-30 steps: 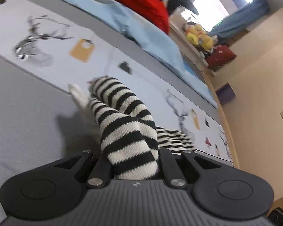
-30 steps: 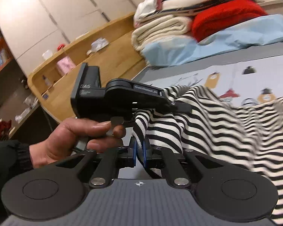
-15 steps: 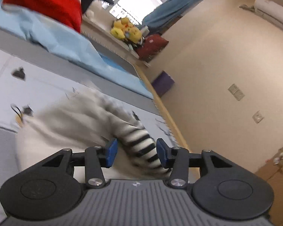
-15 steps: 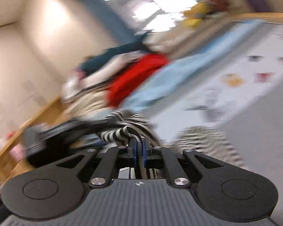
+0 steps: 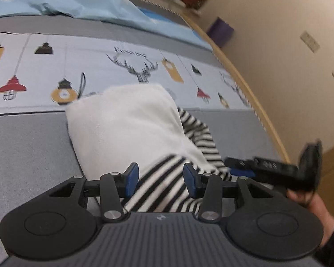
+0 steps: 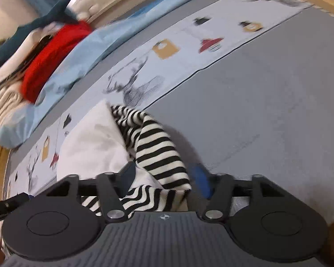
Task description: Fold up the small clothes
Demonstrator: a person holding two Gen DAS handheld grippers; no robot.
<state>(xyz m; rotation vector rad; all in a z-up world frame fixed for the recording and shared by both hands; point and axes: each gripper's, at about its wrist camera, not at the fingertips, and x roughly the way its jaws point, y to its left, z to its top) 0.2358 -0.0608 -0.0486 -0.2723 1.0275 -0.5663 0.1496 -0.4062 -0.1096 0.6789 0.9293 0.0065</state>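
The striped garment (image 5: 144,133) is lying bunched on the bed (image 5: 22,144), between the spread fingers of both hand-held grippers (image 5: 159,179) (image 6: 164,179). Being soft and light, it is best pinched at a hem.

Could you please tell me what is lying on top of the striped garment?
A white fabric panel covers most of the striped garment, whose stripes show only at the near and right edges. What is beneath the panel is hidden.

A ribbed knit garment (image 5: 131,124), a matt cloth sheet (image 5: 29,138), matt plastic grippers and a smooth wooden rim (image 5: 251,93) at 3 o'clock are seen
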